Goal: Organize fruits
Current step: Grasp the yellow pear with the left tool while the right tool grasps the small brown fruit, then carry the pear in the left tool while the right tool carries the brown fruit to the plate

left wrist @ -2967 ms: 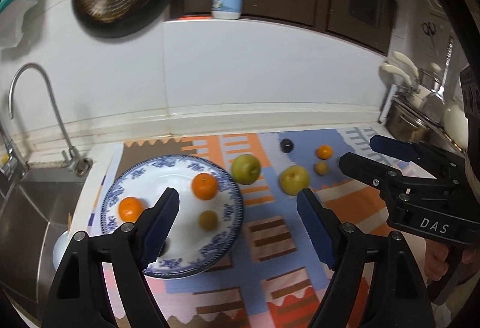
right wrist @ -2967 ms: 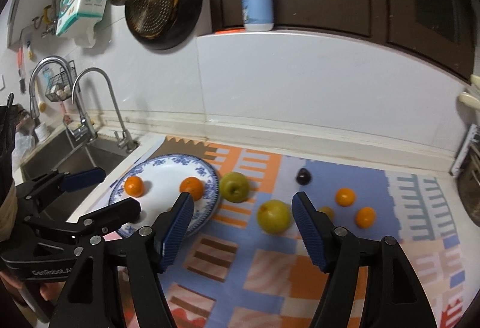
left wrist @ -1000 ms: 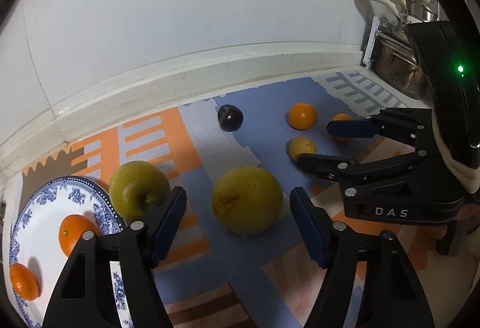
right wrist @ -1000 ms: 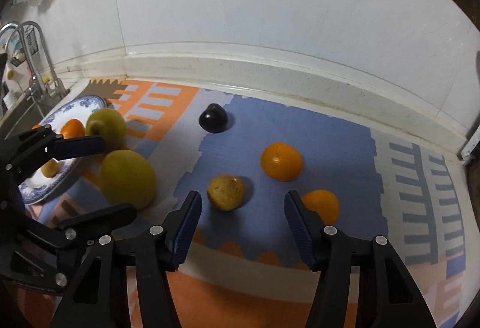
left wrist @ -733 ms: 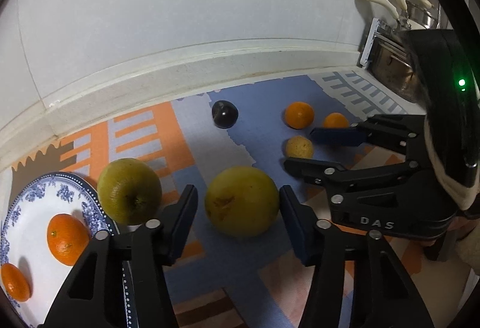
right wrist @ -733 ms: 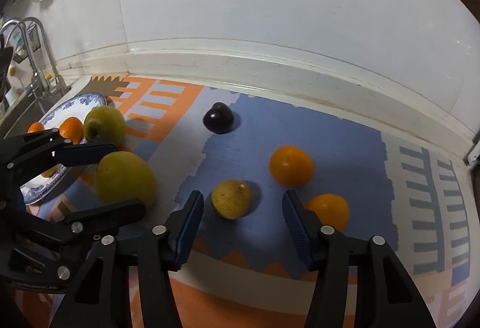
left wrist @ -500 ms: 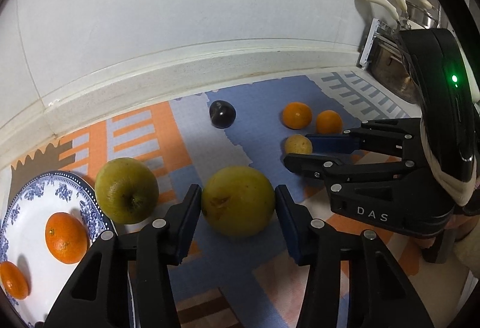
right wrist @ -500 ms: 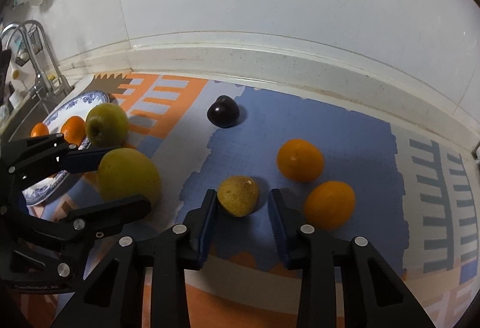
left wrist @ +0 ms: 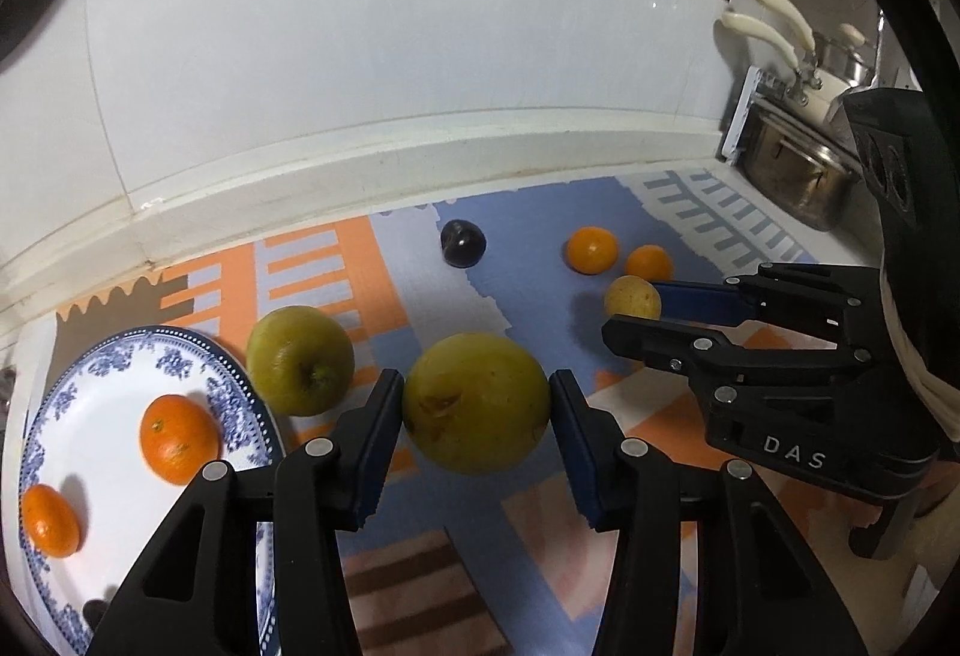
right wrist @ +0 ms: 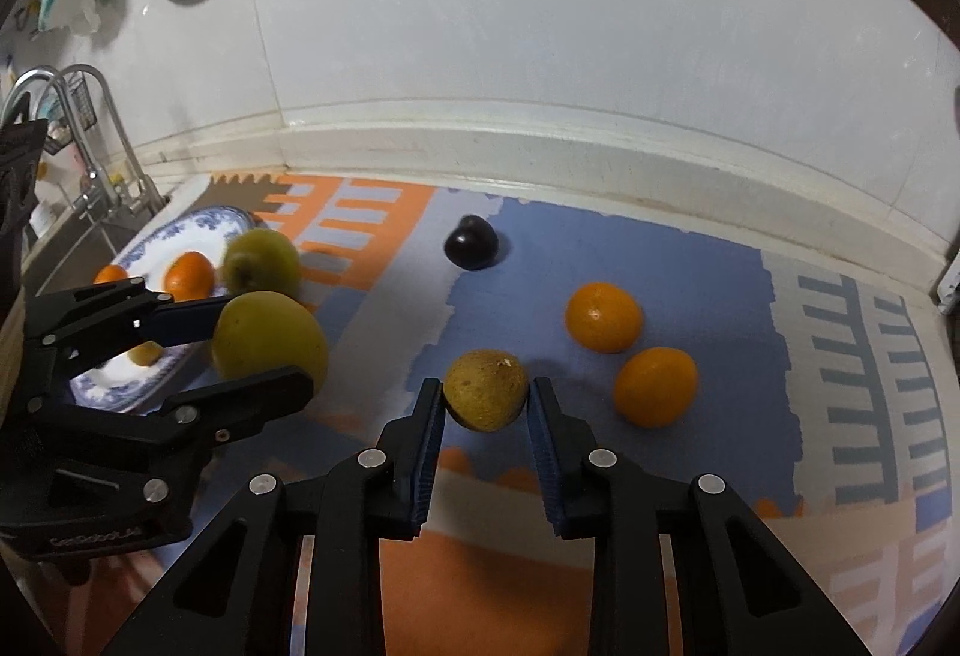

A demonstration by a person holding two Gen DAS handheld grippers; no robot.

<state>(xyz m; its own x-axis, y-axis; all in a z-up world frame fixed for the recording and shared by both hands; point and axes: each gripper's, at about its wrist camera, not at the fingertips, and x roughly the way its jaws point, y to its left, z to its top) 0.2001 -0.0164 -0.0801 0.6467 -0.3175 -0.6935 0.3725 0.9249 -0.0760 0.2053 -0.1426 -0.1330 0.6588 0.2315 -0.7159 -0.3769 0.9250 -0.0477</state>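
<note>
My left claw (left wrist: 477, 410) is clamped on the big yellow fruit (left wrist: 477, 401), both blue pads pressed flat against its sides, down on the patterned mat (left wrist: 456, 584) near its middle. My right claw (right wrist: 486, 404) is pinched onto the small brown-yellow fruit (right wrist: 486, 389), a pad on each side of it, on the blue patch of the mat. Just beside my left claw's load sits a green apple (left wrist: 300, 359), touching or nearly touching the rim of the plate (left wrist: 90, 452) at the mat's left end; it stands between my left claw and the plate. On the plate lie two oranges, one nearer the apple (left wrist: 178, 439) and one at the outer rim (left wrist: 49, 528); from the right wrist view a small brownish fruit (right wrist: 146, 353) also shows on the plate, half hidden behind my left claw's finger. To the right of my right claw two more oranges rest on the blue patch, one farther back (right wrist: 603, 317) and one closer (right wrist: 655, 386), near each other, the closer one just beside my right finger. A dark plum (right wrist: 472, 242) sits alone toward the back edge of the mat, near the wall. Past the mat's left end is the faucet (right wrist: 114, 128) by the sink; off its right end stands a metal pot (left wrist: 795, 173).
</note>
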